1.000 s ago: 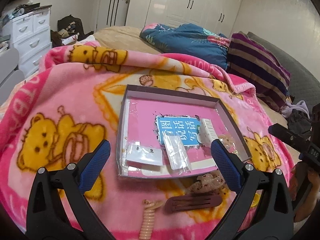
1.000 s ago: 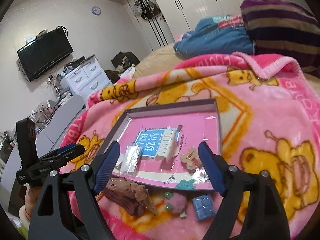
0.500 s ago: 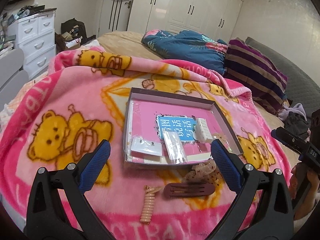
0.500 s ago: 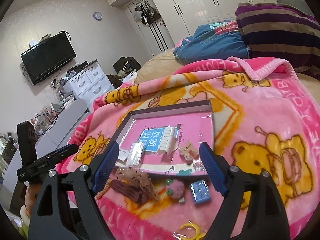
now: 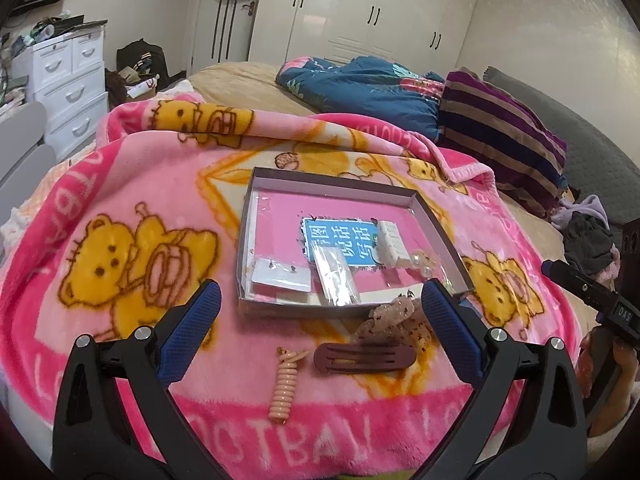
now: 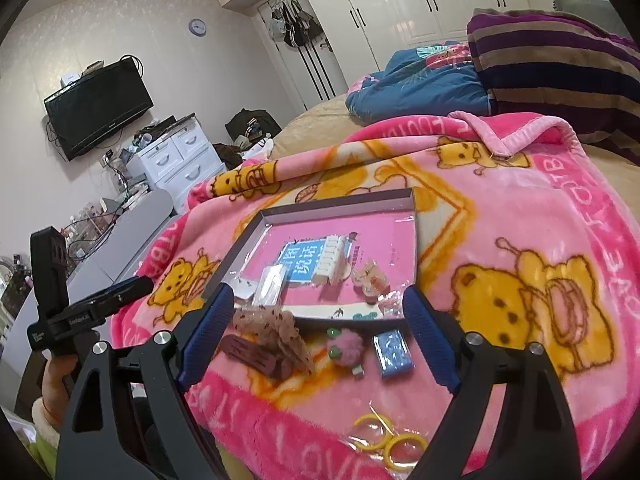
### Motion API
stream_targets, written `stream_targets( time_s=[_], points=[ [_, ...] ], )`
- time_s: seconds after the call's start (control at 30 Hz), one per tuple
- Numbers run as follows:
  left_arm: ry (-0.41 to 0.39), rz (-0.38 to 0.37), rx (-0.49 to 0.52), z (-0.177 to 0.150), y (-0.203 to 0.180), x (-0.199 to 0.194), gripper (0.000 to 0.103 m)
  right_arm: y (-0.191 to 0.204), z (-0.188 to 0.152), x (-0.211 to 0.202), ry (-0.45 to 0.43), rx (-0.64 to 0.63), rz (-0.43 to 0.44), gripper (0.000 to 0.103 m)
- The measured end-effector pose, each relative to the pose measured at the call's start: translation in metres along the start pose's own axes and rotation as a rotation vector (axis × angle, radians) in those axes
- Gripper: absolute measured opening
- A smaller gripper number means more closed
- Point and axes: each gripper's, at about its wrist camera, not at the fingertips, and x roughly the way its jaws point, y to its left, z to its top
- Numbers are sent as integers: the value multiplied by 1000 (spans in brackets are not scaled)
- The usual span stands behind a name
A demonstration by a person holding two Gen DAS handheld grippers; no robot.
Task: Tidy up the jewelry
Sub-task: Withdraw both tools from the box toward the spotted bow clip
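A shallow pink-lined box lies on the blanket, holding an earring card, a clear bag, a white comb and a small clear clip. In front of it lie a brown hair clip, a speckled claw clip, a coiled peach hair tie, a pink pompom, a blue clip and yellow rings. My left gripper and right gripper are open and empty, held above the front items.
The pink bear blanket covers a bed. A blue quilt and striped pillow lie behind. White drawers and a grey chair stand left of the bed. The blanket's edge drops off near me.
Both grippers have pulled back and risen from the box, so more of the blanket and the loose items in front show. Nothing was picked up.
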Motion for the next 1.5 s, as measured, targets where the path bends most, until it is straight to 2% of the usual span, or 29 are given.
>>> stream_targets(
  time_s=[0.93,1.03,1.5],
  points=[
    [62,7,108,-33,-40,5,94,1,-41,-15,76,-68,-35,86],
    [67,9,114,-36,-43,7,94,1,-48,-15,88,-77,-48,91],
    [125,-6,149,-52,-58,26,94,-2,-73,-1,161,-139,-93,91]
  ],
)
